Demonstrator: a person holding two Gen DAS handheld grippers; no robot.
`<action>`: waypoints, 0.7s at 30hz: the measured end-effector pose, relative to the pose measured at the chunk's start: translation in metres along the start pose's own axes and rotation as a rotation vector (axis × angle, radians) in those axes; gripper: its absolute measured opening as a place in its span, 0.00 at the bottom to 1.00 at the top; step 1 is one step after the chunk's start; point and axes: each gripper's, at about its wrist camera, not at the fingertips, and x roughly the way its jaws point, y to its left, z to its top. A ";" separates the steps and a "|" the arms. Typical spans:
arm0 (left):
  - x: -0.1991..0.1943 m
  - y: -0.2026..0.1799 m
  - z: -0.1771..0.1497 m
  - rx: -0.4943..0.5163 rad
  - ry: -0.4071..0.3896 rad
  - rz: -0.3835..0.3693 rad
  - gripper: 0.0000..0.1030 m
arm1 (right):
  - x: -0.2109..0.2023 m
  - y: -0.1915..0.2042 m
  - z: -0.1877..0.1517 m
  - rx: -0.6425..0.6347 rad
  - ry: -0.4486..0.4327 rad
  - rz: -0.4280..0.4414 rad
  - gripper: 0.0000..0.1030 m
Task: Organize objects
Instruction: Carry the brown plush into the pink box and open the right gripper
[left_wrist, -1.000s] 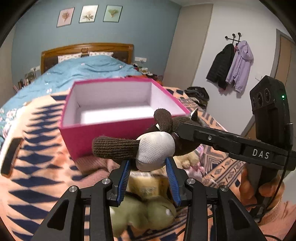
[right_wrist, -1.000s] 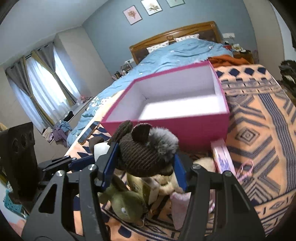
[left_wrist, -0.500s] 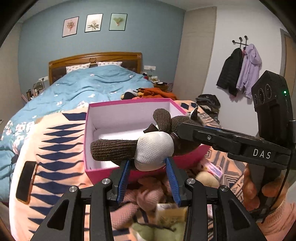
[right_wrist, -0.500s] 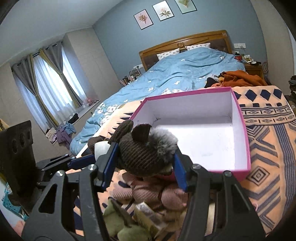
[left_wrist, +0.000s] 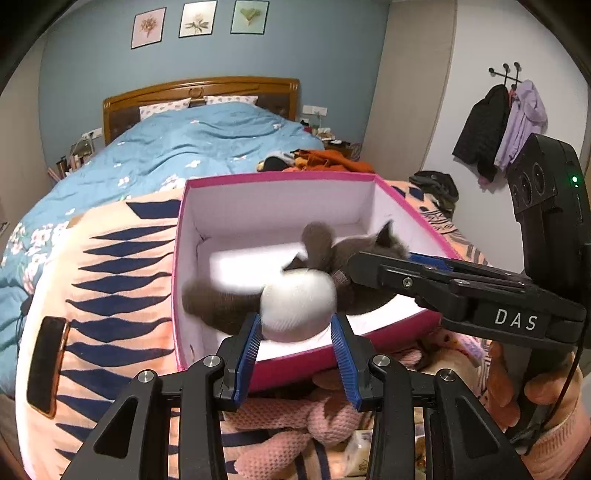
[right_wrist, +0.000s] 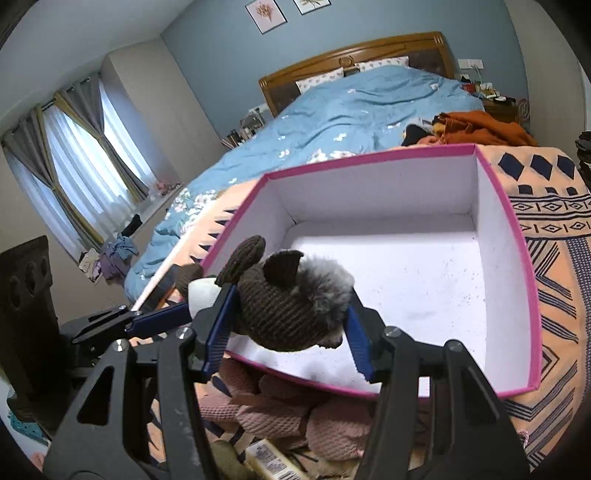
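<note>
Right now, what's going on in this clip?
A person holds a brown knitted plush toy with both handheld grippers. The left gripper clamps its white muzzle; the right gripper clamps its brown head. The toy hangs over the near edge of the open pink box, which sits on a patterned blanket and has nothing in it yet. A pink plush and other items lie in front of the box.
</note>
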 end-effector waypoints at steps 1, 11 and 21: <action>0.002 0.000 0.000 -0.001 0.006 0.006 0.39 | 0.002 -0.002 0.000 0.004 0.007 -0.001 0.56; 0.009 0.005 -0.003 0.010 0.027 0.038 0.40 | 0.007 -0.016 -0.007 0.013 0.032 -0.046 0.56; 0.000 0.008 -0.009 -0.020 0.031 0.014 0.41 | -0.013 -0.027 -0.016 -0.046 0.010 -0.102 0.56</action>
